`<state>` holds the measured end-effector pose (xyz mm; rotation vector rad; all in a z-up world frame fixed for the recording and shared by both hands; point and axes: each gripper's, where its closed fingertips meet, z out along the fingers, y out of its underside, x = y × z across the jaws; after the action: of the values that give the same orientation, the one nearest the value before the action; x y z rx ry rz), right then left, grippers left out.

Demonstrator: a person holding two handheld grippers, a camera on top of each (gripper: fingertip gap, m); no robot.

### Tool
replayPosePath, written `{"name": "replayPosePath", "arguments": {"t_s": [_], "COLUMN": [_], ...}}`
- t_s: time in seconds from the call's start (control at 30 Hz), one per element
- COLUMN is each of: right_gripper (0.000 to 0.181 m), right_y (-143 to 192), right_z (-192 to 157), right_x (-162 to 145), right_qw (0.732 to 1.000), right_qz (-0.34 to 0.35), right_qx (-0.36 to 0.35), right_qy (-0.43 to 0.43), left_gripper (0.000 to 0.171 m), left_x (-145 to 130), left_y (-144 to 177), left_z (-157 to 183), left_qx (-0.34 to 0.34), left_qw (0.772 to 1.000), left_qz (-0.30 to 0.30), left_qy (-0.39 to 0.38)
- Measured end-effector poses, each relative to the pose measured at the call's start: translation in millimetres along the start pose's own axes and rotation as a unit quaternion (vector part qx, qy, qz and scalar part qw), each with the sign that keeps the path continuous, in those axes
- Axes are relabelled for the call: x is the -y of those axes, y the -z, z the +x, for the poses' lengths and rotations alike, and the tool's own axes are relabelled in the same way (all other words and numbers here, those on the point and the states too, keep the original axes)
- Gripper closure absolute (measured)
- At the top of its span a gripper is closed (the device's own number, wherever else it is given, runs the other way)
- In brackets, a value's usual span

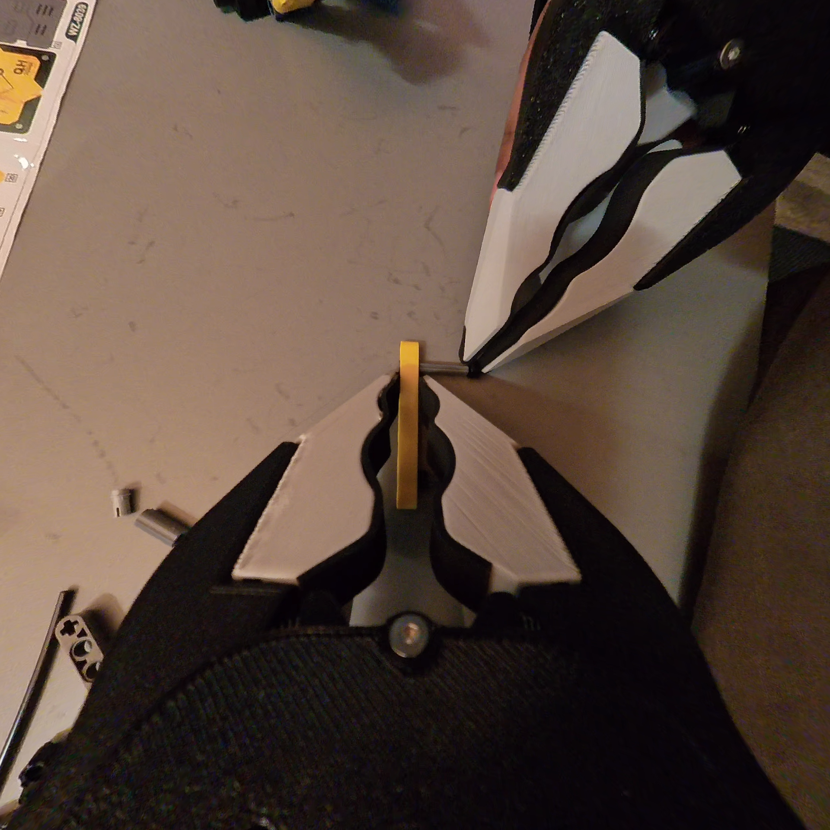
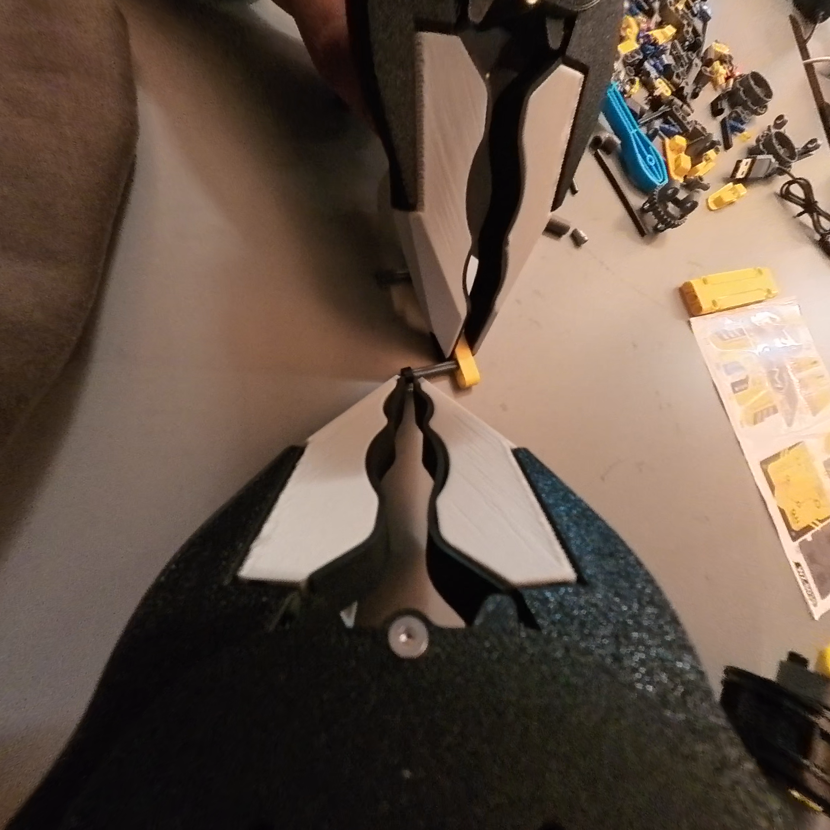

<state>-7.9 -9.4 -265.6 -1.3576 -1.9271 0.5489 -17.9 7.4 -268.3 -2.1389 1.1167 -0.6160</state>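
Left gripper (image 1: 408,381) is pinching a flat yellow piece (image 1: 408,431) edge-on between its pads, the piece's end poking out just past the tips. Right gripper (image 2: 406,381) is pressing its tips together on the end of a thin grey pin (image 2: 432,369). The pin is bridging the two grippers: its far end is sitting at the yellow piece, either in a hole or against its face; which one is too small to tell. Both parts are being held above the grey counter (image 1: 224,224), near its edge.

Risks, as judged from here:
- The pin is being gripped only at its very tip. Any sideways push is likely to pivot it or flick it out of the pads.
- The yellow piece is being held by its narrow faces. Force along the pin could rotate it in the grip or slide it backward.
- If the pin's line and the hole are not matching, it is probably going to jam or skate off.
- The counter edge is close, with carpet beside it, so a dropped part could be lost there.

Surroundings: two small grey sleeves (image 1: 157,521) and a grey link with holes (image 1: 81,646) are lying near the left gripper. A printed sheet (image 2: 763,449), a yellow block (image 2: 727,289), a blue tool (image 2: 770,148) and a heap of mixed parts (image 2: 673,67) are lying well apart. Nothing is standing between the grippers.
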Motion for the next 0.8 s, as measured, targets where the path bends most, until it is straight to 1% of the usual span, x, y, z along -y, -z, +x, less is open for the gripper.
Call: {"name": "replayPosePath", "arguments": {"t_s": [0.2, 0.8], "right_gripper": [0.178, 0.178], "right_y": [-0.2, 1.4], "right_z": [0.0, 0.5], "right_x": [-0.2, -2.4], "right_qw": [1.0, 0.999], "right_qz": [-0.007, -0.042], "right_qx": [0.006, -0.005], "right_qy": [-0.009, -0.014], "left_gripper": [0.165, 0.164], "left_x": [0.2, 0.2], "left_y": [-0.3, 0.3], "left_z": [0.0, -2.2], "left_qx": [0.011, 0.014], "left_qw": [1.0, 1.0], "left_qz": [0.0, 0.0], "left_qy": [-0.014, -0.018]}}
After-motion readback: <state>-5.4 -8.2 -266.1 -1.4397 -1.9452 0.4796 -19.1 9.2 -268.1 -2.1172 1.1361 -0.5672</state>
